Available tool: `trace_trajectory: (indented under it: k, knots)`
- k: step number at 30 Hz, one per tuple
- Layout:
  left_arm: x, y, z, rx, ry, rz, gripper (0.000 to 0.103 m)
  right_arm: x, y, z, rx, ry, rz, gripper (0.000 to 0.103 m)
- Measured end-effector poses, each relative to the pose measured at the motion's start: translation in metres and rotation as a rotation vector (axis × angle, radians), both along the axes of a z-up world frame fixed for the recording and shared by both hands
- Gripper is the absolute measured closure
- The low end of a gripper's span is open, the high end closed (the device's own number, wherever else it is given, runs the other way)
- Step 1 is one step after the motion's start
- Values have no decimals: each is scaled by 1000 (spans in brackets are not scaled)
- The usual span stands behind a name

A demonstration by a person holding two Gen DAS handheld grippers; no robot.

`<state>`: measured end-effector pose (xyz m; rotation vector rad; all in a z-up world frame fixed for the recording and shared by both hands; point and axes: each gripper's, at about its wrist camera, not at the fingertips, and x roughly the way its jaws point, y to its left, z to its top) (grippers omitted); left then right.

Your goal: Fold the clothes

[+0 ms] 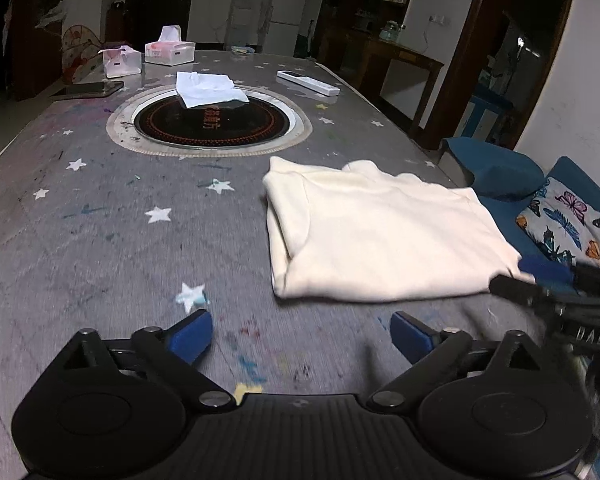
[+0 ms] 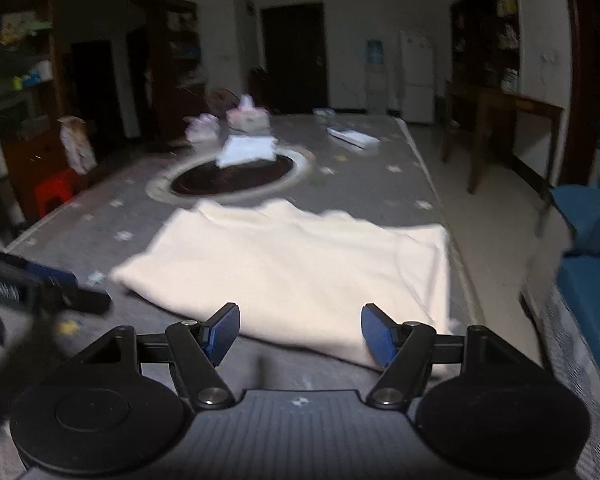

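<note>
A cream garment point(image 1: 380, 232) lies folded into a flat rectangle near the right edge of the grey star-patterned table point(image 1: 100, 220). My left gripper point(image 1: 302, 334) is open above bare table, just short of the garment's near edge, with nothing between its blue pads. In the right wrist view the same cream garment point(image 2: 292, 264) spreads in front of my right gripper point(image 2: 300, 332), which is open over its near hem and holds nothing. The right gripper's fingers point(image 1: 540, 272) also enter the left wrist view beside the garment's near right corner.
A round black hob point(image 1: 212, 120) is set in the table's middle with a folded white cloth point(image 1: 208, 88) on it. Tissue boxes point(image 1: 168, 50), a phone point(image 1: 88, 90) and a remote point(image 1: 308, 82) lie farther back. A blue sofa with a butterfly cushion point(image 1: 572, 224) stands to the right.
</note>
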<state>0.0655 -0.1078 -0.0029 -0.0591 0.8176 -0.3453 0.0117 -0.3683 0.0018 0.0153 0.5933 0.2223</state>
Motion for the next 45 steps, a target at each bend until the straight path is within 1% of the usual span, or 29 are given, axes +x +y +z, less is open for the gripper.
trace_trajectory:
  k: [2, 4, 7, 10, 12, 14, 16, 18, 20, 30, 33, 39, 45]
  knots:
    - [-5, -1, -1, 8, -3, -2, 3, 5, 3, -1, 19, 9, 18, 33]
    - [-10, -1, -2, 14, -6, -3, 2, 13, 4, -9, 47, 49, 19, 33]
    - [-15, 2, -2, 6, -4, 6, 0, 14, 6, -20, 43, 72, 12, 32]
    - [-19, 1, -3, 10, -1, -2, 0, 4, 9, -19, 20, 56, 16, 23]
    - [-20, -1, -6, 9, 5, -6, 0, -3, 9, -16, 12, 43, 8, 19]
    - [-22, -2, -8, 8, 10, -8, 0, -10, 9, -16, 5, 33, -11, 14]
    - [-24, -4, -9, 7, 15, -10, 0, -17, 10, -16, -2, 24, -29, 12]
    - [-26, -4, -10, 10, 13, -11, 0, -24, 10, -16, -8, 14, -48, 4]
    - [-29, -5, -10, 13, 8, -12, 0, -31, 11, -16, -15, 4, -67, 0]
    - [-40, -3, -9, 1, 3, 1, 0, -60, 15, -20, -64, -4, -133, 0]
    - [-44, -3, -10, -9, 7, -3, 0, -66, 16, -20, -50, 1, -140, 0]
    - [-55, -7, -7, 4, 3, -32, 0, -75, 15, -17, -20, 1, -173, 0]
    - [-65, -8, -6, 27, -5, -38, 0, -84, 20, -19, -28, 16, -200, 0]
